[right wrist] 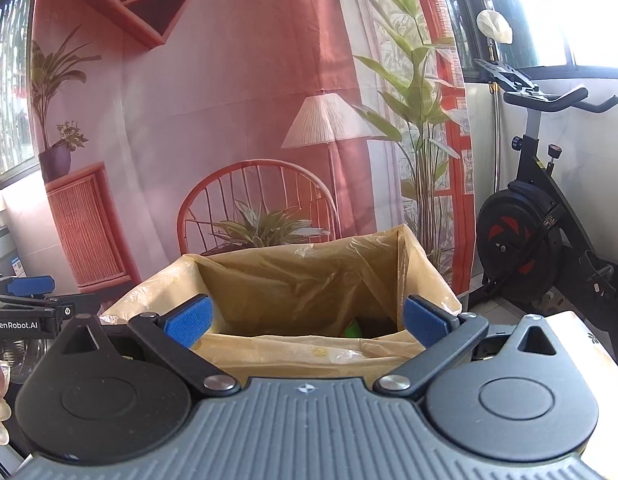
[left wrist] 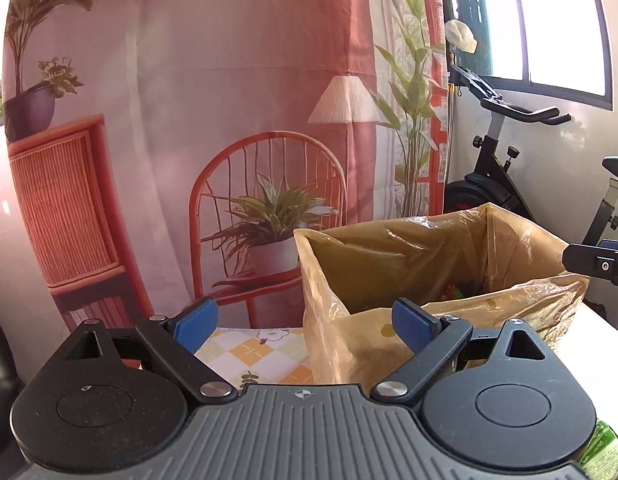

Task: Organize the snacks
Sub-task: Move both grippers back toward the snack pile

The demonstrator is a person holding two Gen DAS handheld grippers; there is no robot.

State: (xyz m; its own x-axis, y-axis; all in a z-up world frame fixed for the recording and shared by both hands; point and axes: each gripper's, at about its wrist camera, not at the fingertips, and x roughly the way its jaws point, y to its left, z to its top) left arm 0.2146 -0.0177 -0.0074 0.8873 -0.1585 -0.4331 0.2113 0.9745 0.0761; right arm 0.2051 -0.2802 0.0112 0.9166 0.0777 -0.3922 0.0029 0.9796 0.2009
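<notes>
A printed backdrop (right wrist: 237, 128) hangs behind the scene; it shows a red chair, potted plants, a floor lamp and a wall shelf. To the right of it stands a black exercise bike (right wrist: 525, 220) under a bright window (left wrist: 549, 20). The bench (left wrist: 249, 354) carries a cloth with an orange and white check and small flowers.

On the bench stands a box lined with a yellowish plastic bag (right wrist: 309, 276); the bag is folded out over the rim and its mouth is wide open. In the right wrist view, something bright green (right wrist: 352, 329) lies deep inside, near the front wall, beside dark things that I cannot identify. In the left wrist view only a small colourful piece (left wrist: 453, 292) shows inside, too hidden to name.

The left hand-held gripper (left wrist: 305, 320) has its blue pads spread wide, with nothing between them; it is just left of the box, and its right finger is in front of the near wall. The right hand-held gripper (right wrist: 307, 316) is also spread wide and empty, facing the mouth of the bag. A green packet (left wrist: 603, 450) shows at the lower right edge of the left wrist view, mostly hidden behind the gripper body.
</notes>
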